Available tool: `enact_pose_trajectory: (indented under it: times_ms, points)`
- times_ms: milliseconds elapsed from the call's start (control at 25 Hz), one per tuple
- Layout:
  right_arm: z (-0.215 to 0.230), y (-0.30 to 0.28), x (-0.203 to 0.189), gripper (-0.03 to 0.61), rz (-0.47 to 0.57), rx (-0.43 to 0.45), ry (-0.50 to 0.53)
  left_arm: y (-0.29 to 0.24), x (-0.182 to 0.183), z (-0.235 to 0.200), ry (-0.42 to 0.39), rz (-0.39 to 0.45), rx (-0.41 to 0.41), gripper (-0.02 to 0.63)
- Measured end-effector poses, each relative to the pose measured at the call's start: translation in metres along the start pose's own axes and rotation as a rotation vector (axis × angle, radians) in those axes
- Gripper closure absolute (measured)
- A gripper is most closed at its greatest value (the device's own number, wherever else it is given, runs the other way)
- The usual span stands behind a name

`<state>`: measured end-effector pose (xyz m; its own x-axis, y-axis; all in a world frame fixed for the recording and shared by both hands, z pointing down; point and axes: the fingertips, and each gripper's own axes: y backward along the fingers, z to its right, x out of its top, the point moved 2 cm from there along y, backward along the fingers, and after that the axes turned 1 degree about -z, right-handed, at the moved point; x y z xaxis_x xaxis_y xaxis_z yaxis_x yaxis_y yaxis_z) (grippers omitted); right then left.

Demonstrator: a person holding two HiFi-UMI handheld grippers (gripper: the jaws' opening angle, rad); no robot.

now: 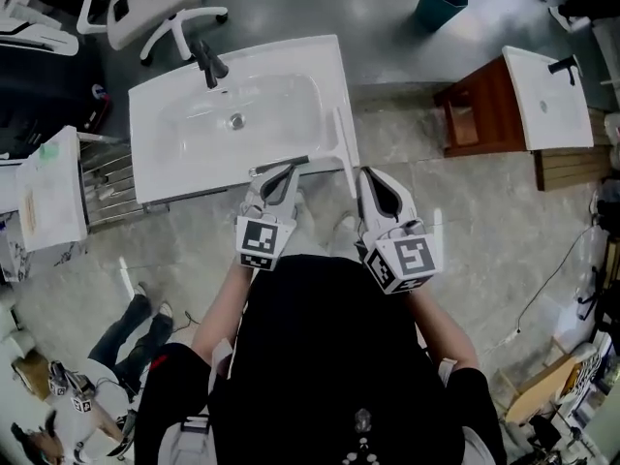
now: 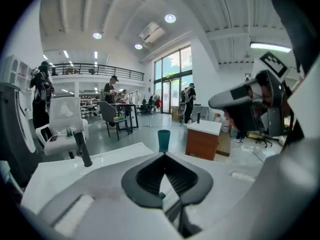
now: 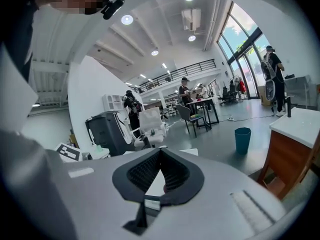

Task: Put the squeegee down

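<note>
A thin dark squeegee (image 1: 271, 168) lies along the front rim of the white sink (image 1: 174, 153). My left gripper (image 1: 291, 168) hangs over its right end and hides part of it. Its jaws are shut with nothing between them, and in the left gripper view the left gripper (image 2: 164, 154) has its tips meeting over the sink top. My right gripper (image 1: 365, 174) is held off the sink's front right corner. Its jaws are also shut and empty, as the right gripper (image 3: 160, 150) shows in its own view.
A black faucet (image 1: 208, 64) stands at the sink's back. A metal rack (image 1: 107, 177) is to its left and an office chair (image 1: 155, 8) behind it. A teal bin (image 1: 441, 3) and a brown cabinet (image 1: 480, 114) with a second basin (image 1: 547, 100) stand at the right. A person's legs (image 1: 131, 327) are at lower left.
</note>
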<state>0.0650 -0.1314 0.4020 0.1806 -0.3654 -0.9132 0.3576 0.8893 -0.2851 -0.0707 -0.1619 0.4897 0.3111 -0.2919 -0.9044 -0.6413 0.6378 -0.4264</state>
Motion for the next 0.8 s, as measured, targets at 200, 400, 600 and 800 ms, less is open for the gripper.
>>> enact_pose_trajectory:
  times_ms: [200, 400, 600, 800]
  points:
    - [-0.004, 0.014, 0.008, 0.577, 0.013, 0.088, 0.035, 0.034, 0.041, 0.008, 0.045, 0.113, 0.102, 0.612]
    - [-0.004, 0.035, 0.018, 0.577, 0.035, 0.135, 0.069, 0.064, 0.080, 0.017, 0.189, 0.227, 0.148, 0.612]
    - [0.000, 0.053, 0.030, 0.577, 0.067, 0.170, 0.105, 0.081, 0.105, 0.030, 0.224, 0.300, 0.189, 0.612]
    - [0.001, 0.068, 0.046, 0.577, 0.113, 0.201, 0.130, 0.089, 0.121, 0.051, 0.213, 0.334, 0.197, 0.612]
